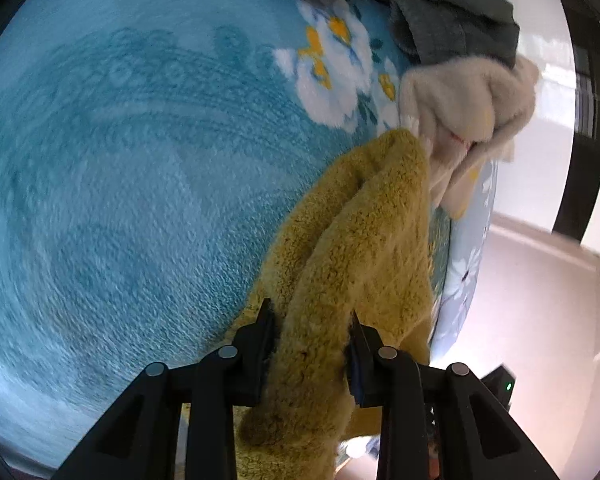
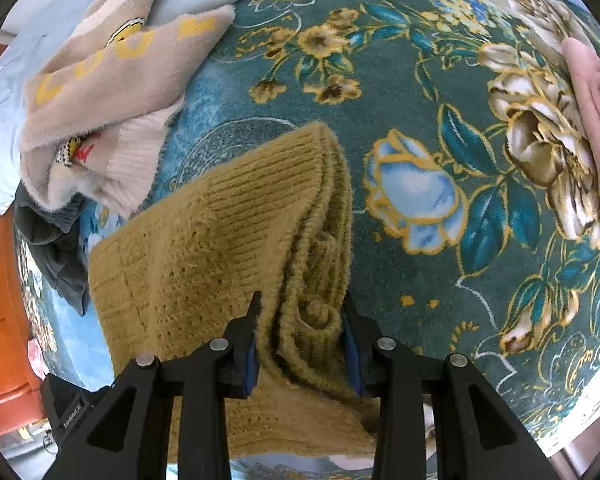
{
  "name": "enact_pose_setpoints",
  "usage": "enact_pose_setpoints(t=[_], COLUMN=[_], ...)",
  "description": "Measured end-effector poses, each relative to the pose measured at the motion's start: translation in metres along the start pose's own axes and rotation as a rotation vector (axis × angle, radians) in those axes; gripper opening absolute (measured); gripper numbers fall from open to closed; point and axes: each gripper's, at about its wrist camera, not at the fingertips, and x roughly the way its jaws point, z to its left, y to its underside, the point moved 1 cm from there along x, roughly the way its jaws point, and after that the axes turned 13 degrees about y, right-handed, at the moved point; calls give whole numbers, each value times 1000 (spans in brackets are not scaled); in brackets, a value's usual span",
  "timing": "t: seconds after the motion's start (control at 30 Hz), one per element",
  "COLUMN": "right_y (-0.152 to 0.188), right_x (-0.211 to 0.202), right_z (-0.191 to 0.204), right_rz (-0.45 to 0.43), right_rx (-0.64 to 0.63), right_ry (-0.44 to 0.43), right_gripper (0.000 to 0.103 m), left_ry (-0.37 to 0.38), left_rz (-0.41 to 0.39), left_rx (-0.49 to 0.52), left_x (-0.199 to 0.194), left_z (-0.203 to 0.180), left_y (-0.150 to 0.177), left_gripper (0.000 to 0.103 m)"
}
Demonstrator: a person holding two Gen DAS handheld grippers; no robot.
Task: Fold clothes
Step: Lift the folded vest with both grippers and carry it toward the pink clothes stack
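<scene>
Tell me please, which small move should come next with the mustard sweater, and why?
Probably lower both ends onto the floral blanket together. The left hand-held gripper and the right hand-held gripper each pinch a bunched part of the mustard sweater, with bare blanket ahead of them.

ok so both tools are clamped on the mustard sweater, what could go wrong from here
1. The right tool pinches several stacked layers of the mustard sweater; an inner layer may slip and undo the fold.
2. The beige sweater lies right next to it and could get dragged.
3. In the left wrist view the left tool works near the bed edge; cloth could slide off.
</scene>
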Motion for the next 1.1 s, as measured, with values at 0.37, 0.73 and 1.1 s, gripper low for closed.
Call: enact_pose_setpoints(t=[0.37, 0.73, 1.1], right_y=[-6, -9, -22], right_x=[5, -89, -180], right_z=[-34, -78, -316], right_rz=[-55, -183, -442], right_rx=[-135, -256, -34], right_ry=[-261, -572, -529], right_gripper=[34, 33, 33], left_ry=[-15, -78, -9], left_rz=[-200, -202, 234], left_rx=[22, 380, 680], left_x=[-15, -35, 154], left_z=[-14, -131, -237], left_y=[35, 132, 280], left_gripper=[29, 28, 28])
